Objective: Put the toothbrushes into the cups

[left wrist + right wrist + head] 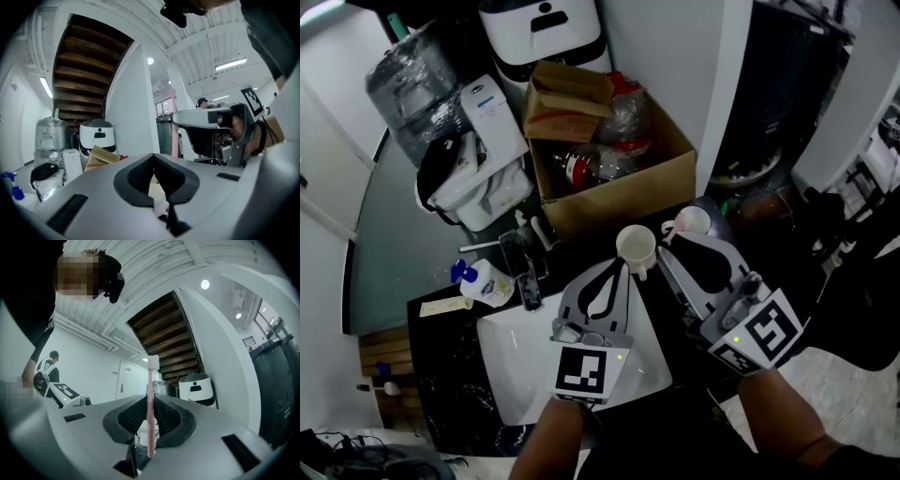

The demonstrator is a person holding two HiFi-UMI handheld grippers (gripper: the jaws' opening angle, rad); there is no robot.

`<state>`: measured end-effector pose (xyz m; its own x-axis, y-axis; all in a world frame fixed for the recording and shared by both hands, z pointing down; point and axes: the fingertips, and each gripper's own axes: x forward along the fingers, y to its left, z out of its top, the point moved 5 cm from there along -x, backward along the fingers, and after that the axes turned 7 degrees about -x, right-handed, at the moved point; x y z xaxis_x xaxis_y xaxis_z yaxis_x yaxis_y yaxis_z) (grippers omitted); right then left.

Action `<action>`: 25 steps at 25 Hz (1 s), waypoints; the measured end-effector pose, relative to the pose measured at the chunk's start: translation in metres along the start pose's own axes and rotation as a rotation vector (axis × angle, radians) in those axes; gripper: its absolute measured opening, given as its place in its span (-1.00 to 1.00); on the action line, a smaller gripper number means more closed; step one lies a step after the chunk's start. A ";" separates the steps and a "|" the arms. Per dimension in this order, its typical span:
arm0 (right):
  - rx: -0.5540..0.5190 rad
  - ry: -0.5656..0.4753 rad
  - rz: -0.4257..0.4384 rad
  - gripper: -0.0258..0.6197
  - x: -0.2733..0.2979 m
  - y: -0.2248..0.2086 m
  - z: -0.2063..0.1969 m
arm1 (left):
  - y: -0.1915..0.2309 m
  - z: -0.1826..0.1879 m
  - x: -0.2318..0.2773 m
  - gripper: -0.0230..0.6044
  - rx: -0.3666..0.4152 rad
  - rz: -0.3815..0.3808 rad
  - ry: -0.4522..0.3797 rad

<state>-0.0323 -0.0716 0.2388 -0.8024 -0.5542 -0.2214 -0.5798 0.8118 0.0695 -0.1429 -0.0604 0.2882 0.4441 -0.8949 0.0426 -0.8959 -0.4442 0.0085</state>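
Grey plastic, both tools reach away from the person over the black desk (pixel 450 375), their marker cubes nearest the body and a bare forearm (pixel 783 417) behind the right one. The left claw (pixel 624 267) slopes out across the right rim of the white sink (pixel 502 347). Its jaws are drawn in to a point against the near side of the cream cup (pixel 635 246). In the left gripper view the pale cup wall and its handle fill the narrow slit between the dark ribbed pads, so the jaws seem pinched on the cup there.

The right claw (pixel 668 248) lies just beside it on the right, angled to the far left, its tips ending between the cream cup and the second cup (pixel 694 221). It is clenched on the pink toothbrush (pixel 150 380). The right gripper view shows the slim handle squeezed between the pads and standing upright. The white bristle head rises well clear of the jaws and the butt end hangs below them.

Both cups stand upright with open mouths near the desk's far edge, the second one to the far right of the cream one. A cardboard box (pixel 619 197) of bottles sits just beyond them. Left of the sink are a blue-topped pump bottle (pixel 486 283) and a flat pale packet.
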 end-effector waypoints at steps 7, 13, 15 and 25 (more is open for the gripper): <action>0.021 0.023 -0.012 -0.73 0.004 -0.016 -0.020 | 0.010 0.000 0.018 -0.90 0.005 0.032 -0.023; 0.020 0.040 -0.012 -0.73 0.015 -0.030 -0.033 | 0.019 -0.003 0.037 -0.90 0.007 0.043 -0.026; 0.018 0.042 -0.013 -0.73 0.021 -0.035 -0.039 | 0.024 -0.007 0.043 -0.90 0.013 0.046 -0.023; 0.025 0.097 0.000 -0.73 0.042 -0.048 -0.087 | 0.039 -0.034 0.065 -0.90 0.089 0.043 0.017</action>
<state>-0.0501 -0.1494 0.3105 -0.8131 -0.5682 -0.1263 -0.5769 0.8156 0.0445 -0.1497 -0.1348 0.3251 0.4046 -0.9126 0.0585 -0.9091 -0.4084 -0.0826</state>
